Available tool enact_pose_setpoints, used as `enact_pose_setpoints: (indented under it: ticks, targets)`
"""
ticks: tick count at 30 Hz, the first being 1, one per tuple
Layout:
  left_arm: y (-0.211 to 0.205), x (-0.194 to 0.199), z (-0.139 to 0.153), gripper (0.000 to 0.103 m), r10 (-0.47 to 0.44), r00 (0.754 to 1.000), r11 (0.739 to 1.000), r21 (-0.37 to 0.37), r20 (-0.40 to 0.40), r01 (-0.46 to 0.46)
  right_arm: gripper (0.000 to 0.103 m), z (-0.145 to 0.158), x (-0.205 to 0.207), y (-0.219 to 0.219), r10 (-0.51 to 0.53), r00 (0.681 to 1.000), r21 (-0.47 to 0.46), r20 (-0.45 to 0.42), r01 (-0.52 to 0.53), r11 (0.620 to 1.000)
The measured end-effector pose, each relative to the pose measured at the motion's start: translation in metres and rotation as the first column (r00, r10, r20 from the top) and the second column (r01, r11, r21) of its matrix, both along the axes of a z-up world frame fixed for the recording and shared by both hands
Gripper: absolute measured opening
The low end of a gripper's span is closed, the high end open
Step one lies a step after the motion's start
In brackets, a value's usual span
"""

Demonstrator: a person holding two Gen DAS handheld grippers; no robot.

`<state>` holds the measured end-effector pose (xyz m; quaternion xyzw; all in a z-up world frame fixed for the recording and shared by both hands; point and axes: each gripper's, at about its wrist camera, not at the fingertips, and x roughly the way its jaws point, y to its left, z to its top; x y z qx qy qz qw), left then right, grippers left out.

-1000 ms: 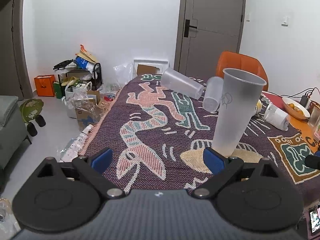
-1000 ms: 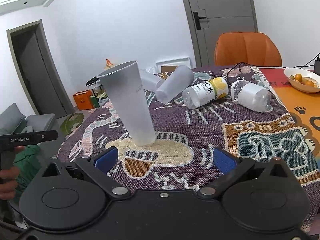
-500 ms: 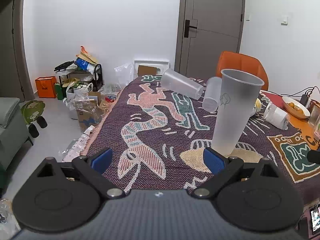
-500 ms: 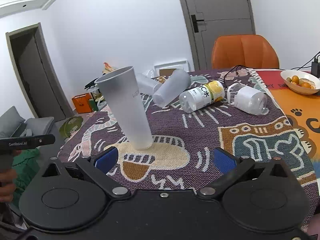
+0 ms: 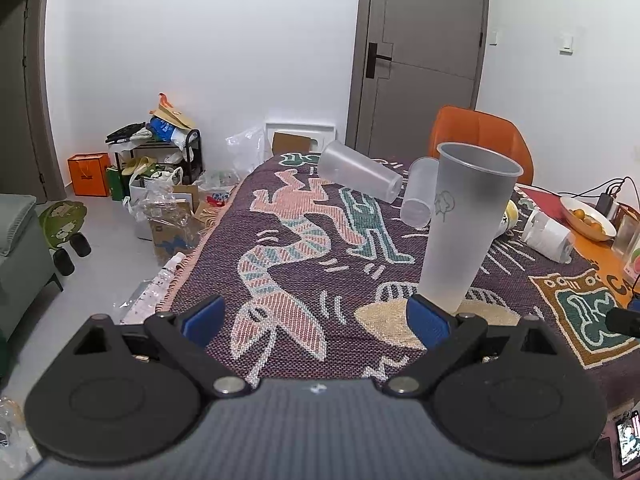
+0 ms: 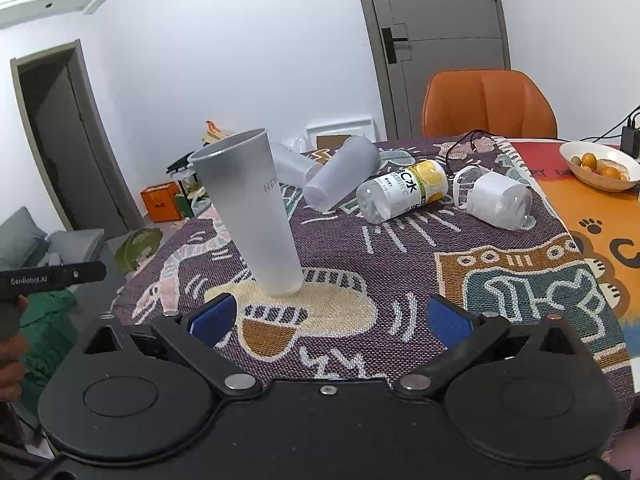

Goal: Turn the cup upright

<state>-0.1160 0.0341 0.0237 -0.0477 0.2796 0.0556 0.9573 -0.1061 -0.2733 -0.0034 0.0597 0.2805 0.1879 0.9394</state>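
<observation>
A tall frosted plastic cup (image 5: pixel 460 224) stands upright, mouth up, on the patterned tablecloth (image 5: pixel 288 264); it also shows in the right wrist view (image 6: pixel 252 212). My left gripper (image 5: pixel 316 320) is open and empty, its right fingertip just in front of the cup's base. My right gripper (image 6: pixel 326 316) is open and empty, with the cup just beyond its left fingertip. Two more clear cups (image 5: pixel 360 176) (image 5: pixel 420 192) lie on their sides farther back.
A yellow-labelled bottle (image 6: pixel 404 192) and a white-wrapped jar (image 6: pixel 496 196) lie on the cloth. A bowl of oranges (image 6: pixel 600 164) sits at the right. An orange chair (image 6: pixel 488 104) stands behind the table. Floor clutter (image 5: pixel 160 184) lies left of the table.
Both grippers have drawn back slightly from the upright cup, which stays standing. Nothing else moved.
</observation>
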Motion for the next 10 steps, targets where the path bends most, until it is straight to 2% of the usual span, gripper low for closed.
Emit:
enact_pose_setpoints:
  ticks: [2, 6, 10]
  targets:
    - [0.002, 0.001, 0.0, 0.096, 0.004, 1.0, 1.0, -0.005, -0.002, -0.004, 0.103, 0.001, -0.001, -0.001, 0.0, 1.0, -0.003, 0.004, 0.0, 1.0]
    - [0.003, 0.003, -0.001, 0.096, 0.011, 1.0, 1.0, -0.019, -0.003, -0.011, 0.103, 0.002, 0.002, -0.008, 0.021, 0.999, 0.079, -0.025, -0.019, 0.997]
    - [0.001, 0.011, -0.005, 0.096, 0.023, 1.0, 1.0, -0.015, -0.015, -0.023, 0.103, 0.002, 0.002, -0.002, 0.034, 0.999, 0.063, -0.024, -0.032, 0.997]
